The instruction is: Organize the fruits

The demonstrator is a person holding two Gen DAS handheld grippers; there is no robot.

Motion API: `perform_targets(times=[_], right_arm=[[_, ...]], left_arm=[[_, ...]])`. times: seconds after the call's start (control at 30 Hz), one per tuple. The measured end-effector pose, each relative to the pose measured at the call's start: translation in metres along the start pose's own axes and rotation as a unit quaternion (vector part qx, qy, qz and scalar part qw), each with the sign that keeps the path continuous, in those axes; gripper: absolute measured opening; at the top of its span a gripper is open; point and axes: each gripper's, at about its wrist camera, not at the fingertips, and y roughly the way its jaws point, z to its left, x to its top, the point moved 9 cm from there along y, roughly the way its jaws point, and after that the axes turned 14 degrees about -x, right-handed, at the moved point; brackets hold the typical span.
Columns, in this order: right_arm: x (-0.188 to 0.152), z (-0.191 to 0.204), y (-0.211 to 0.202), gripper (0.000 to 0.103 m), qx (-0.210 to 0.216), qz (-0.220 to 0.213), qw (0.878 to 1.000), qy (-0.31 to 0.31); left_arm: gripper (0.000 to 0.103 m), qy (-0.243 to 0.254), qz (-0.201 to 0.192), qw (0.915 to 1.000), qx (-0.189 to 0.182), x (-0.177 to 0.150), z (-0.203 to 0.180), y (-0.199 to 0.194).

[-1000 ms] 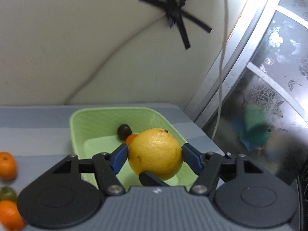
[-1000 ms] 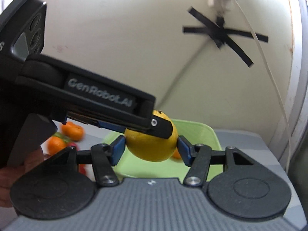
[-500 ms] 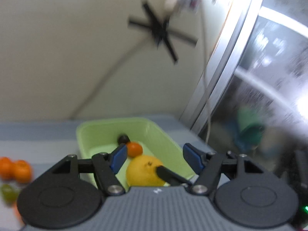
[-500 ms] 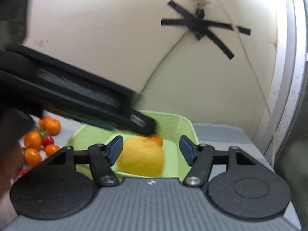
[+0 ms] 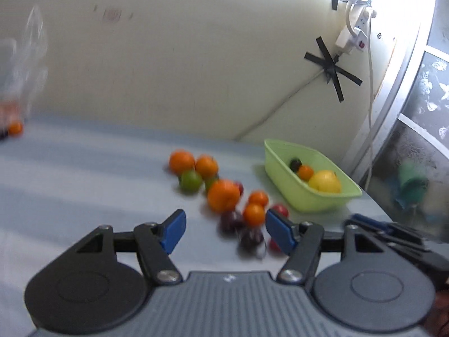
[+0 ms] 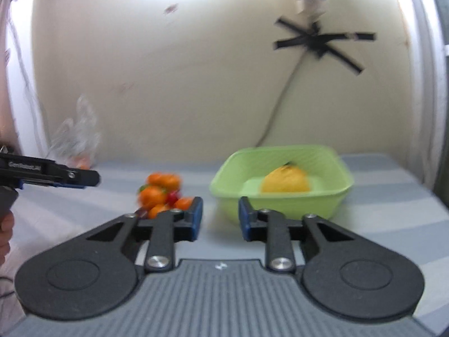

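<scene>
The lemon [image 5: 325,181] is already laid in the bin [image 5: 283,165]. The left gripper [image 5: 224,231] is held apart and empty before the fruit pile [image 5: 224,193]; the right gripper [image 6: 220,219] is narrowed, nothing gripped. Next, one fruit must be singled out.

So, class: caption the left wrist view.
Open left tongs face loose fruit; large yellow citrus sits in green basket.

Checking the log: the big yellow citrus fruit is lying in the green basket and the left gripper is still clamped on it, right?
No. The yellow citrus fruit does lie in the green basket, but the left wrist view shows the left gripper open and empty, away from it.
</scene>
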Motion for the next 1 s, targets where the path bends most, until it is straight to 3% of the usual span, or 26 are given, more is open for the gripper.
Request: perform_targets(times=[0.27, 0.47, 0.5, 0.63, 0.7, 0.73, 0.77, 1.0], right_arm=[[-0.027, 0.050, 0.019, 0.029, 0.028, 0.048, 0.997, -0.052], [-0.032, 0.061, 0.037, 0.034, 0.026, 0.066, 0.993, -0.094], [-0.033, 0.062, 0.041, 0.041, 0.025, 0.069, 0.992, -0.100], [-0.032, 0.063, 0.052, 0.046, 0.030, 0.081, 0.991, -0.100], [-0.031, 0.064, 0.057, 0.044, 0.032, 0.082, 0.991, -0.103], [-0.032, 0.065, 0.057, 0.041, 0.034, 0.084, 0.990, -0.105], [-0.032, 0.065, 0.057, 0.031, 0.029, 0.081, 0.991, -0.107], [-0.041, 0.067, 0.022, 0.031, 0.031, 0.065, 0.992, -0.102]], left_arm=[[0.063, -0.010, 0.038, 0.9978, -0.053, -0.021, -0.012, 0.042], [0.063, -0.020, 0.047, 0.9974, -0.050, -0.023, -0.007, 0.065], [0.063, -0.023, 0.049, 0.9973, -0.050, -0.024, -0.007, 0.068], [0.044, -0.033, 0.048, 0.9969, -0.053, -0.024, -0.003, 0.076], [0.036, -0.041, 0.045, 0.9968, -0.053, -0.024, -0.001, 0.077], [0.027, -0.043, 0.044, 0.9967, -0.052, -0.024, 0.000, 0.076], [0.026, -0.048, 0.046, 0.9962, -0.056, -0.025, 0.001, 0.076], [0.026, -0.045, 0.044, 0.9940, -0.089, -0.041, -0.022, 0.045]])
